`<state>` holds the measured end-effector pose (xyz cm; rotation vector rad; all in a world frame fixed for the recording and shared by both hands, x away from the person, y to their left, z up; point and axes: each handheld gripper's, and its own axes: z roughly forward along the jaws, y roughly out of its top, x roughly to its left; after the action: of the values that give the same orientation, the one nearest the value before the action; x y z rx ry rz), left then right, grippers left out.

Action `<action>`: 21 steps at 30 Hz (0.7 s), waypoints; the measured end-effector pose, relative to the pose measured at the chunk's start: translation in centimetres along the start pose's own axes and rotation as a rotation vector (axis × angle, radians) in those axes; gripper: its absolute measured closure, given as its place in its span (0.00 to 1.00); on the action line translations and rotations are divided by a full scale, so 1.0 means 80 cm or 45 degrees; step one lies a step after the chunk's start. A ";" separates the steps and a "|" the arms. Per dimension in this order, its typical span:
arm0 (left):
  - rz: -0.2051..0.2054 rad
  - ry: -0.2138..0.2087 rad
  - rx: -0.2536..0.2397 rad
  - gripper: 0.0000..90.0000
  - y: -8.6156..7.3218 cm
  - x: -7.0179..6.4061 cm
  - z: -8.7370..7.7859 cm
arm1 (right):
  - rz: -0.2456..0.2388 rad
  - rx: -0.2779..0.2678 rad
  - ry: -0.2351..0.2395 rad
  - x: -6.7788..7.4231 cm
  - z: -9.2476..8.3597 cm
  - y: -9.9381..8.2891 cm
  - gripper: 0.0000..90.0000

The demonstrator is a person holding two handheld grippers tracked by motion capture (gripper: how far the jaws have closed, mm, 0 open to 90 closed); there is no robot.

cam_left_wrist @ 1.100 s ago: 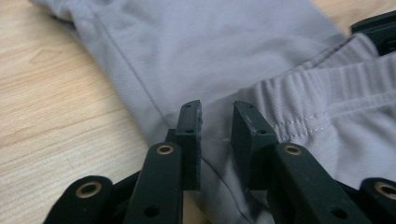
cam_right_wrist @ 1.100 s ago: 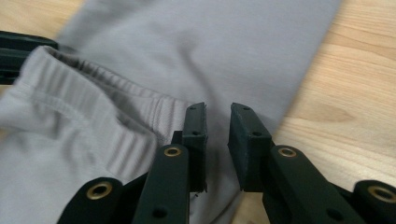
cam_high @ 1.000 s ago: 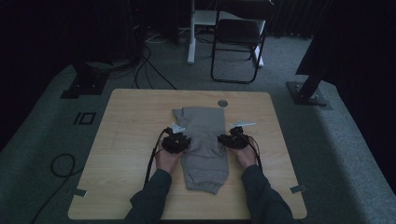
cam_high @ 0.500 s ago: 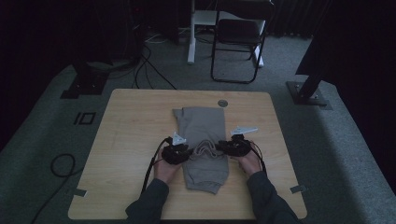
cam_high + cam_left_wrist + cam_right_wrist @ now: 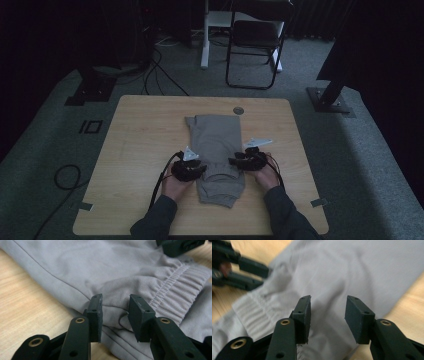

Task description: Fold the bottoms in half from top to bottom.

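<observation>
Fold laid on grey trousers (image 5: 216,150); left gripper (image 5: 115,315) and right gripper (image 5: 327,316) jaws just opening, cloth released; further folding remains.

Grey trousers (image 5: 105,272) under my grippers: soft matt knit cloth, finely textured, with a ribbed, gathered waistband (image 5: 182,282). Table (image 5: 140,135): pale wood-grain top, smooth with a dull sheen. My left gripper (image 5: 115,312) and right gripper (image 5: 328,315): matt black plastic jaws with brass-coloured metal rivets.
</observation>
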<state>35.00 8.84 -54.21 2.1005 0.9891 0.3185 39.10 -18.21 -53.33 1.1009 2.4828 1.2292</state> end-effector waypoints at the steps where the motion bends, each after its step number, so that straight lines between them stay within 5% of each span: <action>1: -0.005 -0.003 0.007 0.71 -0.002 0.000 0.000 | -0.019 0.023 -0.011 0.004 0.004 -0.003 0.62; 4: -0.030 -0.011 0.030 0.72 -0.011 -0.001 -0.002 | -0.054 0.067 -0.030 0.014 0.012 -0.015 0.62; 10: 0.023 -0.027 0.037 0.72 -0.030 -0.012 -0.017 | -0.073 0.064 -0.017 0.029 0.001 -0.031 0.63; 14: 0.026 0.020 -0.040 0.72 -0.029 -0.009 -0.029 | -0.148 0.105 0.028 0.038 -0.008 -0.035 0.64; 16: 0.001 0.066 -0.086 0.72 -0.018 -0.001 -0.030 | -0.173 0.075 -0.023 0.039 -0.007 -0.032 0.62; 21: -0.021 0.130 -0.106 0.70 0.017 0.018 -0.008 | -0.083 0.014 -0.158 0.023 0.011 -0.004 0.57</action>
<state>36.39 9.75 -52.95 2.0166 1.0340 0.4546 38.01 -16.53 -53.87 1.0559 2.4156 1.0959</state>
